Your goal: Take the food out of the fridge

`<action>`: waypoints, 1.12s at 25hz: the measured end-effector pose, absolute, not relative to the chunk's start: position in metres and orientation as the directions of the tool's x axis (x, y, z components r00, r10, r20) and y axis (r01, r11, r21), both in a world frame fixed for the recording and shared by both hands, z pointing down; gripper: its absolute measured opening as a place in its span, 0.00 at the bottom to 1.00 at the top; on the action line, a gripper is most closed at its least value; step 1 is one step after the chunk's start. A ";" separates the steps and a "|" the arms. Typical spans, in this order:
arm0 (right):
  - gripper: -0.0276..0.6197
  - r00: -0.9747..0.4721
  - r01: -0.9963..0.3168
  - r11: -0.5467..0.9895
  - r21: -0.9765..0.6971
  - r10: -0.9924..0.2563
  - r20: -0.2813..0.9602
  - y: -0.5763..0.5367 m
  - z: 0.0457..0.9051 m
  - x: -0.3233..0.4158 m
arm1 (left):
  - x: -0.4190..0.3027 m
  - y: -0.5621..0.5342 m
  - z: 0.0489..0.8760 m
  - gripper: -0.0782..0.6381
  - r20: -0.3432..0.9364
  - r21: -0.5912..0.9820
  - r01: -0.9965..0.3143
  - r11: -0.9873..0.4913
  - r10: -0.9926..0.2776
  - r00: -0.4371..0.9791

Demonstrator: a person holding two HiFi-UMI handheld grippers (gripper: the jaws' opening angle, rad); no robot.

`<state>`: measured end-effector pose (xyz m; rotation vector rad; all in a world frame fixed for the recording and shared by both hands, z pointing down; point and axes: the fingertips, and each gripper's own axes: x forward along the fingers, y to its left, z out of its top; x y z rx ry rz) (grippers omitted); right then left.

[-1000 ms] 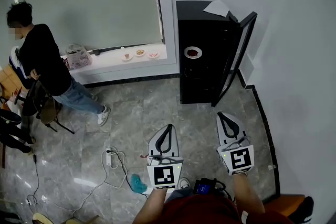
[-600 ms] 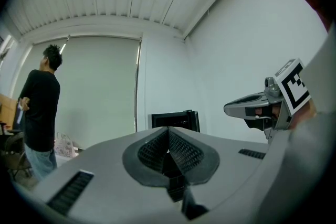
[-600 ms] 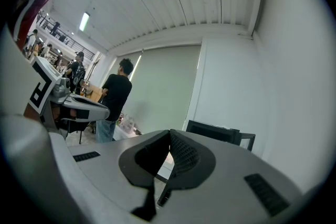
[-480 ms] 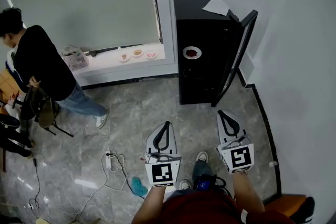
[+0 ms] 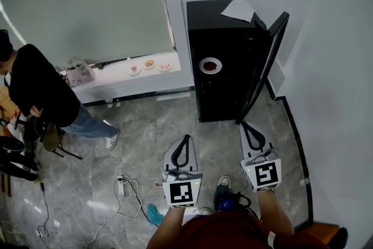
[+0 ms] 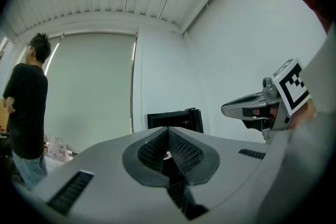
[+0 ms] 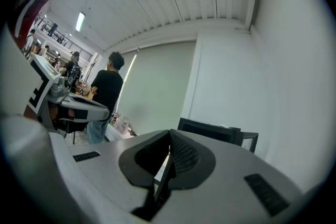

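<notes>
The left hand-held gripper point(image 5: 185, 140) has its jaws pressed together with nothing between them, and the right hand-held gripper point(image 5: 245, 127) is in the same state. Both are held low over the marble floor point(image 5: 140, 125) and point toward the black fridge point(image 5: 224, 99), well apart from it. The fridge's door point(image 5: 267, 61) stands swung open to the right. On a shelf inside sits a small white plate point(image 5: 210, 65) of dark red food (what kind is too small to tell). The plate is probably light, stiff and breakable, with a smooth rim that could slip. The jaws would have to part first, then pinch the near rim and keep it level so the food does not slide off
</notes>
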<state>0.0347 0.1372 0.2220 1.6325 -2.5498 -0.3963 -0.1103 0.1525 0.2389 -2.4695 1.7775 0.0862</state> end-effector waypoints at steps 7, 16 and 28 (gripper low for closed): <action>0.08 -0.444 -0.873 0.415 0.256 -0.894 -0.064 0.066 0.223 0.062 | -0.080 0.083 0.235 0.13 -0.091 -0.053 -0.952 -0.300 -0.948 0.304; 0.08 -0.466 -0.862 0.435 0.261 -0.882 -0.068 -0.010 0.221 0.099 | -0.042 0.011 0.232 0.13 -0.084 -0.064 -0.958 -0.278 -0.955 0.283; 0.08 -0.476 -0.854 0.447 0.266 -0.878 -0.057 -0.072 0.231 0.128 | -0.010 -0.053 0.232 0.13 -0.098 -0.068 -0.962 -0.266 -0.957 0.272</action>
